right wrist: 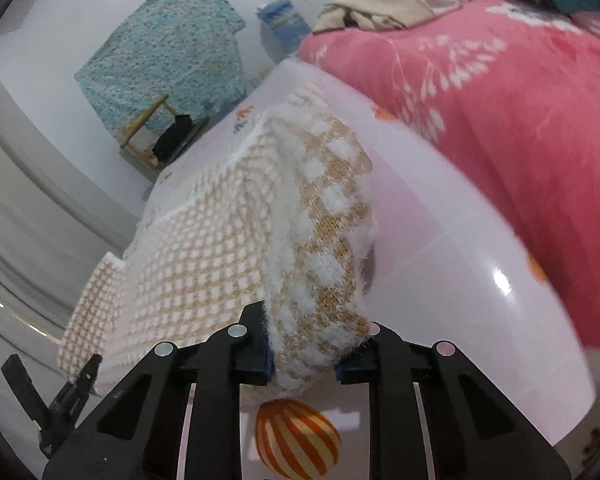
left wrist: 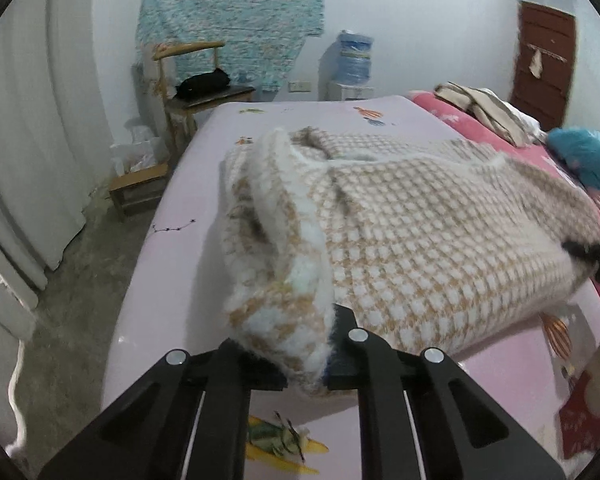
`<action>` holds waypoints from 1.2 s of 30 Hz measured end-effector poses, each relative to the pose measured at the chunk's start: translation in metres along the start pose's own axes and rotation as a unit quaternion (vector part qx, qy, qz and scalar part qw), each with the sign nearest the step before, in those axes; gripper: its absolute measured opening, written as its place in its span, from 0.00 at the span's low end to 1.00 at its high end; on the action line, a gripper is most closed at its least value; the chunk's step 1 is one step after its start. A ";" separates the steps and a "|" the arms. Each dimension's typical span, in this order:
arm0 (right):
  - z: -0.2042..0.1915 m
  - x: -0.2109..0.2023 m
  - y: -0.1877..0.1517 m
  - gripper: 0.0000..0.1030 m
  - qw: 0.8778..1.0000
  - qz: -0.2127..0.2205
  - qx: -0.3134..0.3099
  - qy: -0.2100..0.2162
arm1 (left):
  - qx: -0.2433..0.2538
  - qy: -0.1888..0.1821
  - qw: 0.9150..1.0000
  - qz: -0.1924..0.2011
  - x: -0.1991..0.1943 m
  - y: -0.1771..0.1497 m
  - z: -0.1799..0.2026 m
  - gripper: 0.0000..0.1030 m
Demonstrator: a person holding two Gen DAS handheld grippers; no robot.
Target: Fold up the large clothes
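Note:
A tan and white checked knit sweater (left wrist: 420, 232) lies partly folded on the pale pink bed sheet (left wrist: 204, 184). My left gripper (left wrist: 306, 364) is shut on the sweater's near left edge, which bunches up between the fingers. My right gripper (right wrist: 304, 356) is shut on the sweater (right wrist: 220, 248) at its near right edge, lifting it a little off the sheet (right wrist: 460, 264). The right gripper's black tip shows at the right edge of the left wrist view (left wrist: 592, 256), and the left gripper shows at the lower left of the right wrist view (right wrist: 60, 400).
A pink quilt (right wrist: 520, 112) with a pile of beige clothes (left wrist: 488, 108) and a teal item (left wrist: 588, 160) lies on the bed's right. A wooden chair (left wrist: 196, 80) with a black bag, a small stool (left wrist: 140, 192) and a water bottle (left wrist: 354, 56) stand beyond the bed. Curtains hang at left.

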State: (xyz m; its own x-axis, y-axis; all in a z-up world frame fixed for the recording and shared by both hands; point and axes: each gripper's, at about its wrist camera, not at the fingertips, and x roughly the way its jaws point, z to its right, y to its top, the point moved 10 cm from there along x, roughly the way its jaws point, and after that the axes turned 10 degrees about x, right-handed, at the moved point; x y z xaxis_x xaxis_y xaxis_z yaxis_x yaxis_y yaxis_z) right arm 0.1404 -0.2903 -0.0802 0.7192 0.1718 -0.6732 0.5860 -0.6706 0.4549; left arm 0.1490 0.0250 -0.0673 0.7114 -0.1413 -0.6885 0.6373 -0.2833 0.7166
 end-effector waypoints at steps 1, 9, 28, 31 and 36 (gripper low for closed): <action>0.000 -0.004 0.002 0.18 1.000 -0.001 -0.002 0.003 | 0.003 -0.007 1.000 -0.002 -0.004 -0.002 0.003 0.10; 0.002 -0.009 -0.018 0.19 0.999 -0.051 0.001 0.013 | 0.004 -0.034 0.999 -0.025 -0.030 -0.020 0.006 0.10; -0.003 -0.070 0.020 0.69 0.991 0.064 -0.084 -0.078 | -0.058 -0.024 0.998 0.006 -0.081 -0.025 -0.061 0.72; -0.033 -0.063 -0.002 0.69 0.987 0.050 -0.148 -0.032 | -0.045 -0.064 0.996 0.038 -0.082 0.000 -0.038 0.75; -0.082 -0.020 -0.037 0.66 0.973 0.012 -0.229 -0.002 | 0.011 -0.110 0.994 0.024 -0.052 0.013 0.025 0.75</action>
State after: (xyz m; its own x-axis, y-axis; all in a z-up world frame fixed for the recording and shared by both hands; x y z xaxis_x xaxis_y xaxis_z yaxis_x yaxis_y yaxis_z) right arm 0.1350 -0.2098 -0.0364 0.7339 0.1559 -0.6611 0.6745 -0.2821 0.6823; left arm 0.1131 0.0048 -0.0247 0.6570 -0.3593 -0.6627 0.5959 -0.2909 0.7485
